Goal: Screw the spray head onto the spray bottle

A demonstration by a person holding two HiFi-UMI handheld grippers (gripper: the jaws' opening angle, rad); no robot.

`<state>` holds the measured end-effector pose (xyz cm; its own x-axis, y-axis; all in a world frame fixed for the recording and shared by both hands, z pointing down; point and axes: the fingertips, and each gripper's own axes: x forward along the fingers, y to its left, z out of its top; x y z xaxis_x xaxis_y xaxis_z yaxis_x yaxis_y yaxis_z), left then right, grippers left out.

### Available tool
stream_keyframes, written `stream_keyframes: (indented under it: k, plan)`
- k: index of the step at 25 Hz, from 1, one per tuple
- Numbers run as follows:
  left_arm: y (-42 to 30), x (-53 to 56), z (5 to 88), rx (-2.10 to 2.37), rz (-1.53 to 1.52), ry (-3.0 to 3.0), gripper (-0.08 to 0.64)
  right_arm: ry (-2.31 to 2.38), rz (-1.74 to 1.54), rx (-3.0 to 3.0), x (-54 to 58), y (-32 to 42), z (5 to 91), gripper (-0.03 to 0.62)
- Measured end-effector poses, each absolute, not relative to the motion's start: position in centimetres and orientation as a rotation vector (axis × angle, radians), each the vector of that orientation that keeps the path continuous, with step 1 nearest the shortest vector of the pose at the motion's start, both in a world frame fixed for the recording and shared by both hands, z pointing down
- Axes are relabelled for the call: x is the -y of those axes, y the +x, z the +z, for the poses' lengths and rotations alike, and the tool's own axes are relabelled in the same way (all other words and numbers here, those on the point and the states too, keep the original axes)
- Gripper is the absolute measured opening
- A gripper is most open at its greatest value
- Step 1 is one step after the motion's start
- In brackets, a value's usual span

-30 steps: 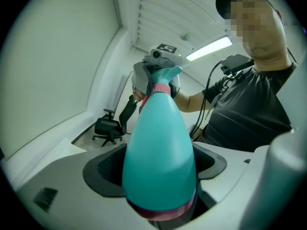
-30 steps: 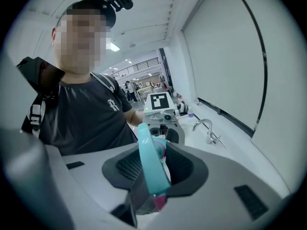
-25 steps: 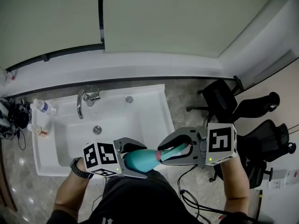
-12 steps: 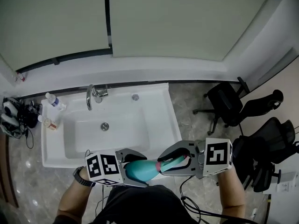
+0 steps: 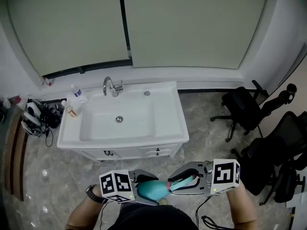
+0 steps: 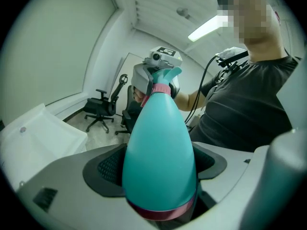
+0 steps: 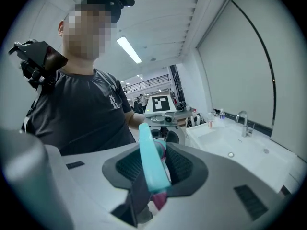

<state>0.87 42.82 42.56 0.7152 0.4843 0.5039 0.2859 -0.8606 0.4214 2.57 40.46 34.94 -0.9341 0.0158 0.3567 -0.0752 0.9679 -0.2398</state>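
White sink (image 5: 169,128) farther away, smooth teal teardrop bottle (image 5: 152,189) in left gripper (image 6: 160,170)

I read this as an office room with a washroom corner set up in it. A white washbasin (image 5: 169,124) with a chrome tap (image 5: 111,86) sits on a drawer cabinet (image 5: 140,152) against pale green wall panels (image 5: 192,28), over a polished stone-look floor (image 5: 57,176). Small bottles (image 5: 76,93) stand at the basin's back left corner. Black swivel office chairs (image 5: 245,110) crowd the right side. Cables and dark gear (image 5: 39,119) lie heaped left of the basin. A strip light (image 7: 128,49) runs along a slatted ceiling (image 7: 163,13).
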Motion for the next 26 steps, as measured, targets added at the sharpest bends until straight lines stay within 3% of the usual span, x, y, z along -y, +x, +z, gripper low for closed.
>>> stream_keyframes:
  k: [14,26]
  plan:
    - [-8.0,-56.9,40.3,-0.554,0.937,2.685,0.402,0.034,0.239,2.769,-55.2,-6.4,32.4,0.133]
    - [-11.8,-57.6,40.1,-0.523,0.903,2.699,0.402,0.01,0.235,2.762,-56.0,-10.3,32.1,0.133]
